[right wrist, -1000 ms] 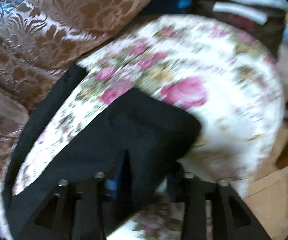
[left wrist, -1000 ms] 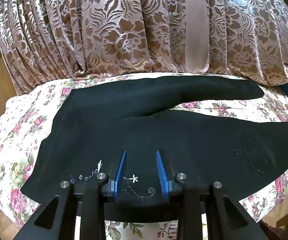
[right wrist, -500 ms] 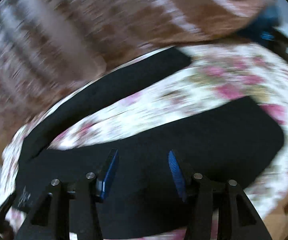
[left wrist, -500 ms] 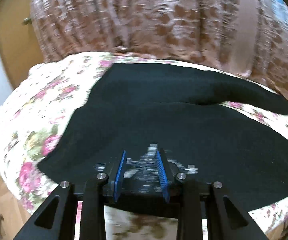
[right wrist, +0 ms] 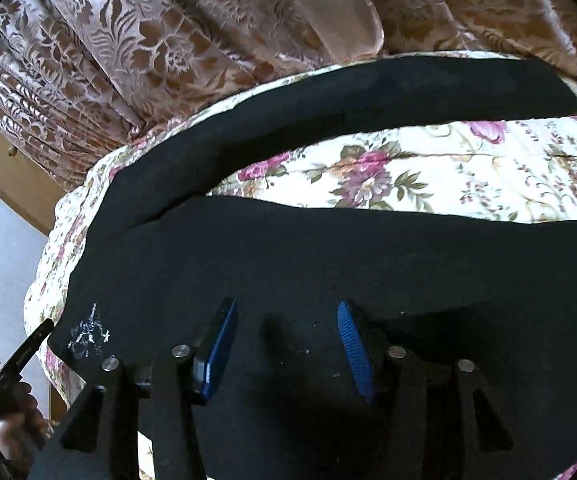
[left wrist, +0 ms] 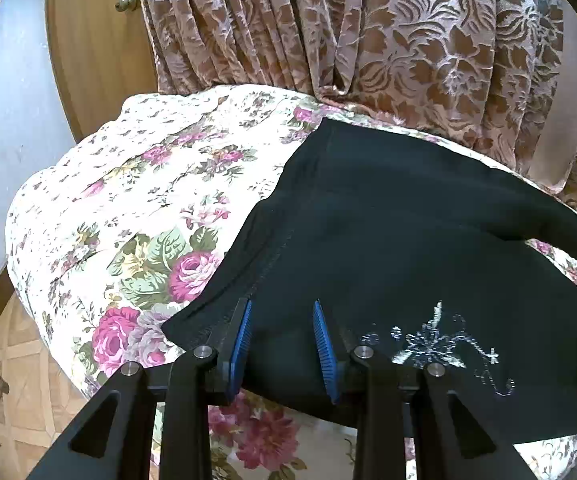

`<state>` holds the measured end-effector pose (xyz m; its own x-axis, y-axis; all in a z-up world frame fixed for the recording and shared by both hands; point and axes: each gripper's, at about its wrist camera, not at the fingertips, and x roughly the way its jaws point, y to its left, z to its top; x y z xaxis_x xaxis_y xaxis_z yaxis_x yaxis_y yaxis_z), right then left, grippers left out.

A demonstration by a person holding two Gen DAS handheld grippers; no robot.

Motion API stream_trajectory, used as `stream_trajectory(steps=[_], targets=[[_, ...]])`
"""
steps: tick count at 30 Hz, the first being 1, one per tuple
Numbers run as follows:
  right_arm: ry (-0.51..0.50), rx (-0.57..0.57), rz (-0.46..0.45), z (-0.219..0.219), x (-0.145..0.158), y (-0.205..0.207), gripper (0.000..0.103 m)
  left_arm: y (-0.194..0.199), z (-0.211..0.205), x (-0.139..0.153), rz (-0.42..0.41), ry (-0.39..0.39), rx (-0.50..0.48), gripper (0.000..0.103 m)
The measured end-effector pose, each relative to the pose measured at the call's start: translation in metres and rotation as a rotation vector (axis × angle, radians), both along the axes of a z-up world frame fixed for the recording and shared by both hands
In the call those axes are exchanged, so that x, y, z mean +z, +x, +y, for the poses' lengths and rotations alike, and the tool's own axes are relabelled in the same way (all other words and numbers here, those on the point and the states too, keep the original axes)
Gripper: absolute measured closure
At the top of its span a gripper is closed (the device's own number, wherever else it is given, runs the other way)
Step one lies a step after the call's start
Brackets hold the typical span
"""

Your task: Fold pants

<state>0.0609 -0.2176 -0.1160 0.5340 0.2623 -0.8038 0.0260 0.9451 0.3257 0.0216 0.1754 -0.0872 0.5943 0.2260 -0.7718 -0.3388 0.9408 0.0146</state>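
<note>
Black pants (left wrist: 408, 220) flat on bedspread (left wrist: 128, 200); legs splayed; silvery, perhaps embroidered, motif (left wrist: 436, 344).

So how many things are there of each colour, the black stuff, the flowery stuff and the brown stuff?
Black: 1, the pants.
Flowery white and pink: 1, the bedspread.
Brown patterned: 1, the curtain.
Black tools with blue jaws: 2, the left gripper and the right gripper.
Total: 5.

Black pants (left wrist: 408, 232) on floral bedspread (left wrist: 128, 184), left tongs (left wrist: 282, 344) parted above waistband
</note>
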Motion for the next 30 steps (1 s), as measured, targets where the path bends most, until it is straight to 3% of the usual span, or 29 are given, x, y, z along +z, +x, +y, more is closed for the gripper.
stream_trajectory(steps=[5,10,15,18,28,30], targets=[[-0.012,-0.012,0.039,-0.006,-0.011,0.008,0.052,0.018,0.01,0.004,0.012,-0.01,-0.027,0.072],[-0.023,0.0,0.045,-0.007,-0.014,0.013,0.051,0.062,0.022,0.026,-0.002,-0.042,-0.092,0.072],[-0.023,0.003,0.039,-0.007,-0.017,0.014,0.05,0.12,0.023,0.035,0.0,-0.156,-0.149,0.069],[-0.024,0.009,0.037,-0.006,-0.016,0.014,0.048,0.158,0.027,0.027,0.026,-0.207,-0.154,0.067],[-0.012,0.009,0.044,-0.003,-0.018,0.021,0.04,0.259,0.053,-0.009,0.09,-0.274,-0.087,0.059],[-0.024,0.013,0.044,0.0,-0.019,0.022,0.038,0.278,0.059,-0.016,0.097,-0.283,-0.072,0.054]])
